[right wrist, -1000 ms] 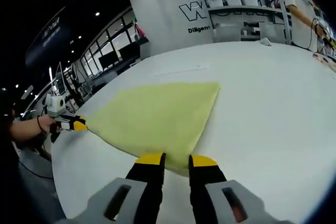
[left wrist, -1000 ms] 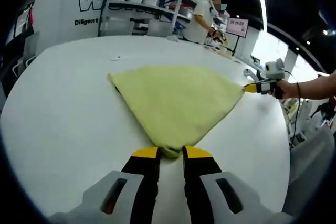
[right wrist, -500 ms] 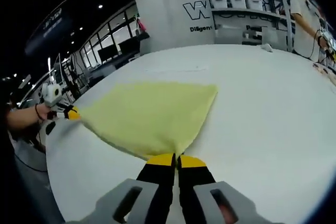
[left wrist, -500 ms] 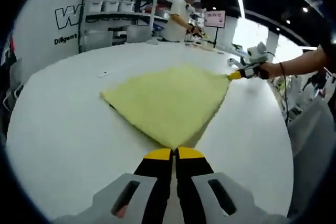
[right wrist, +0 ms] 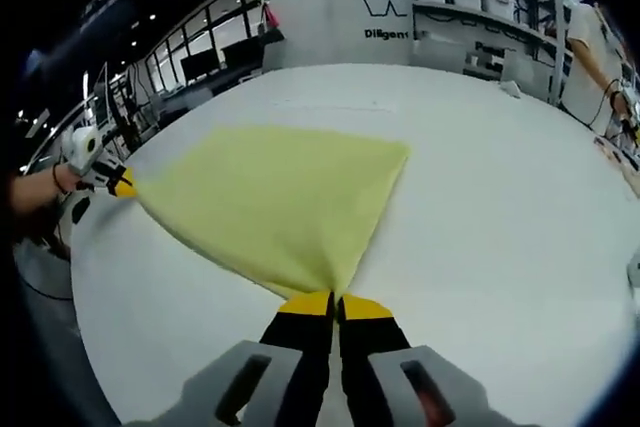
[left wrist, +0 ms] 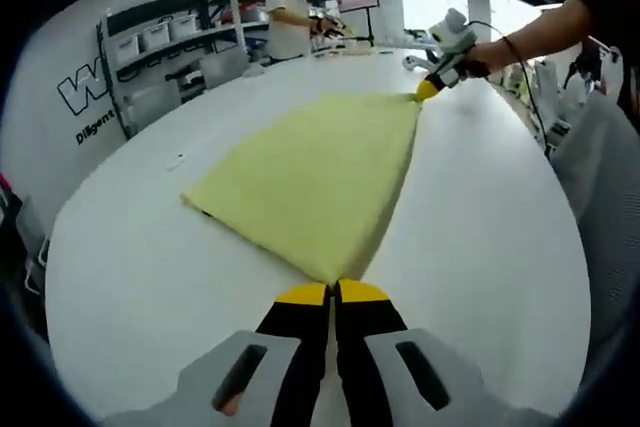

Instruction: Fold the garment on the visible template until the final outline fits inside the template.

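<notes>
Now both grippers pinch corners of the yellow cloth (left wrist: 318, 177) on the white table (left wrist: 140, 277). Left gripper (left wrist: 332, 292) grips the near corner; right gripper (right wrist: 335, 304) grips another, jaws closed.

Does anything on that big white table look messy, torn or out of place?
Nothing stands out. The yellow cloth lies smooth on the white table, with no tear or spill. The left gripper and right gripper each pinch one corner in shut jaws, pulling the cloth taut between them.
</notes>
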Demonstrator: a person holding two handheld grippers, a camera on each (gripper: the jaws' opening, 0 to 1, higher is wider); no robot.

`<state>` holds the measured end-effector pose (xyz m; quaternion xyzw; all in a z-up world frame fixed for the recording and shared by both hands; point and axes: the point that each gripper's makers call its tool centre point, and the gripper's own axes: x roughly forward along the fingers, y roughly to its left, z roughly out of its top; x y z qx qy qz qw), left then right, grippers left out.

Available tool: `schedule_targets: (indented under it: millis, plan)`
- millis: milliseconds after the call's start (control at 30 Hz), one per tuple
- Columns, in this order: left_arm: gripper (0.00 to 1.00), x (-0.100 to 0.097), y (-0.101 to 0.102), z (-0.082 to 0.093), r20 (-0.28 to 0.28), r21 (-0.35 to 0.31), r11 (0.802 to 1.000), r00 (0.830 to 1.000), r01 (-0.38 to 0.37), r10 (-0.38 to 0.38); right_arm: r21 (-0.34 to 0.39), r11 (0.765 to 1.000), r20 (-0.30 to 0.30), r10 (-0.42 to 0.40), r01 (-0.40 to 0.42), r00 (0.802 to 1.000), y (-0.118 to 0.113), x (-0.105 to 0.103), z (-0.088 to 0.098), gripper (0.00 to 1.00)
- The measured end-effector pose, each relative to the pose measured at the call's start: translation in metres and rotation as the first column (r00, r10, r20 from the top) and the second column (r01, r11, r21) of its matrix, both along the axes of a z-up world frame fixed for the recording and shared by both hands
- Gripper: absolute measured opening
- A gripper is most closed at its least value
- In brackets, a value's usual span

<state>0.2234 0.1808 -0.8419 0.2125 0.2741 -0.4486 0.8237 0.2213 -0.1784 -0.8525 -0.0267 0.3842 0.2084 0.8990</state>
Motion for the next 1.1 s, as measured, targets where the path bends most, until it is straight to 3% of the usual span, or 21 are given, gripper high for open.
schedule_targets:
  millis: [167,233,300,367,400,500,600,633,800,867,967,1000,1100]
  plan:
    - [0.01,-0.006,-0.004,0.012,-0.009,-0.059,0.998,1.000,-0.030,0.029,0.029,0.998,0.026,-0.050,0.049,0.998,-0.003,0.000,0.013,0.00]
    - [0.02,-0.004,0.004,0.014,0.008,-0.050,0.996,0.997,-0.071,0.072,0.032,0.997,0.043,-0.074,0.073,0.996,-0.009,0.000,0.019,0.01]
    - [0.02,-0.005,0.015,0.014,-0.005,-0.022,0.993,0.993,-0.118,0.118,0.042,0.986,0.029,-0.161,0.159,0.987,-0.016,-0.005,0.026,0.06]
    - [0.03,-0.004,0.019,0.022,0.019,-0.046,0.989,0.990,-0.139,0.140,0.008,0.990,0.037,-0.140,0.139,0.990,-0.015,-0.009,0.029,0.03]
    - [0.03,-0.005,0.021,0.027,0.004,-0.086,0.981,0.984,-0.176,0.177,-0.004,0.992,0.062,-0.123,0.124,0.990,-0.012,-0.010,0.032,0.02]
    - [0.02,-0.008,0.027,0.032,0.010,-0.088,0.973,0.977,-0.212,0.213,-0.008,0.991,0.081,-0.136,0.137,0.987,-0.009,-0.014,0.037,0.02]
    - [0.02,-0.012,0.031,0.041,0.015,-0.105,0.956,0.961,-0.272,0.275,0.009,0.988,0.103,-0.156,0.156,0.982,-0.004,-0.015,0.042,0.02]
    - [0.02,-0.013,0.033,0.046,0.011,-0.137,0.941,0.950,-0.309,0.313,0.030,0.985,0.121,-0.172,0.169,0.978,0.000,-0.016,0.047,0.02]
    - [0.04,-0.024,0.036,0.061,0.002,-0.199,0.907,0.925,-0.372,0.380,0.056,0.980,0.161,-0.198,0.191,0.967,0.009,-0.023,0.059,0.02]
    - [0.04,-0.031,0.037,0.064,0.001,-0.204,0.903,0.922,-0.379,0.387,0.063,0.977,0.176,-0.211,0.203,0.962,0.014,-0.028,0.064,0.04]
    - [0.05,-0.043,0.036,0.069,-0.031,-0.245,0.868,0.899,-0.431,0.437,0.072,0.972,0.176,-0.232,0.223,0.957,0.022,-0.038,0.067,0.04]
    - [0.06,-0.047,0.036,0.070,-0.028,-0.244,0.872,0.901,-0.425,0.432,0.070,0.972,0.177,-0.235,0.226,0.956,0.025,-0.041,0.068,0.04]
    - [0.10,-0.056,0.038,0.074,-0.004,-0.235,0.860,0.885,-0.454,0.466,0.058,0.970,0.178,-0.244,0.238,0.953,0.035,-0.055,0.068,0.05]
